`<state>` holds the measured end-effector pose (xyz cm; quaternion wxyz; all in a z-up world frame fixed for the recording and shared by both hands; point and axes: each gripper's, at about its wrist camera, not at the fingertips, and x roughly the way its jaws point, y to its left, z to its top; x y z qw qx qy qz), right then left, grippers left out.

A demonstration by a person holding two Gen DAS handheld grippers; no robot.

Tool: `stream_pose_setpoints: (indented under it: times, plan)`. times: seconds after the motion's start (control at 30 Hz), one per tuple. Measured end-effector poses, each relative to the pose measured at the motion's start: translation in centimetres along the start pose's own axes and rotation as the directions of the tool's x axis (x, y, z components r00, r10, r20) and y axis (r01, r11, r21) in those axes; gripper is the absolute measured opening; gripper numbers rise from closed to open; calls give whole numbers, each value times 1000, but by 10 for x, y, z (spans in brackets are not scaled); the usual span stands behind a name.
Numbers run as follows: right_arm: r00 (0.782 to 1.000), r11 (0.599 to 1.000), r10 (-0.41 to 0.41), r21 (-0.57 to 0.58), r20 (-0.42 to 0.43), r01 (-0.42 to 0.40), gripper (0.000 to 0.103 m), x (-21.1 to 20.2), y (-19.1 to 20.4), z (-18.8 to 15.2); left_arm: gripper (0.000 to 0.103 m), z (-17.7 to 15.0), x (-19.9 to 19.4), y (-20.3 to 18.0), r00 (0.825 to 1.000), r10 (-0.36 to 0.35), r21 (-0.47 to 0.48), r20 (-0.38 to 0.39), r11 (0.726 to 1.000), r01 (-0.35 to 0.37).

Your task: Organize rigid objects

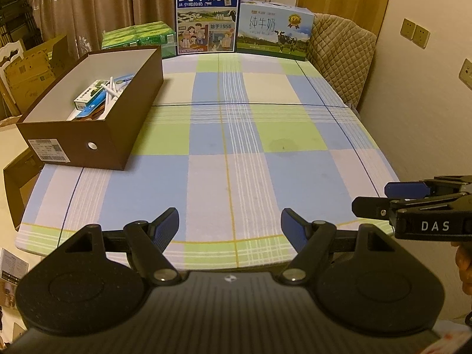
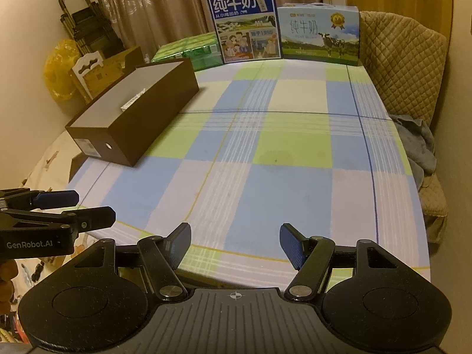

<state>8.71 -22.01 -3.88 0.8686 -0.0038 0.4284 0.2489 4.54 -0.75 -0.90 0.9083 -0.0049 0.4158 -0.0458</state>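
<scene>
Both claws, left (image 1: 230,225) and right (image 2: 234,240), gape wide and empty over the checked bench's (image 1: 265,153) near edge; the brown box (image 1: 97,112) at its left edge holds small cartons and white sticks (image 1: 110,94), hidden from the right wrist view.

Warm, dim light fills the room. Brown curtains (image 1: 118,3) hang across the top of the frame, a cream wall (image 1: 427,94) with sockets (image 1: 414,33) stands at right, beside a quilted chair (image 2: 404,67).
</scene>
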Motion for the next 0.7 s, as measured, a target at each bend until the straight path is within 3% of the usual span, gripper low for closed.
stream_pose_setpoints:
  times: [0.7]
  plan:
    - [1000,1000,3,-1,-8,-3,64,3,-4,1,73,3,8,-5,1000,9,1,-5,1000,-9]
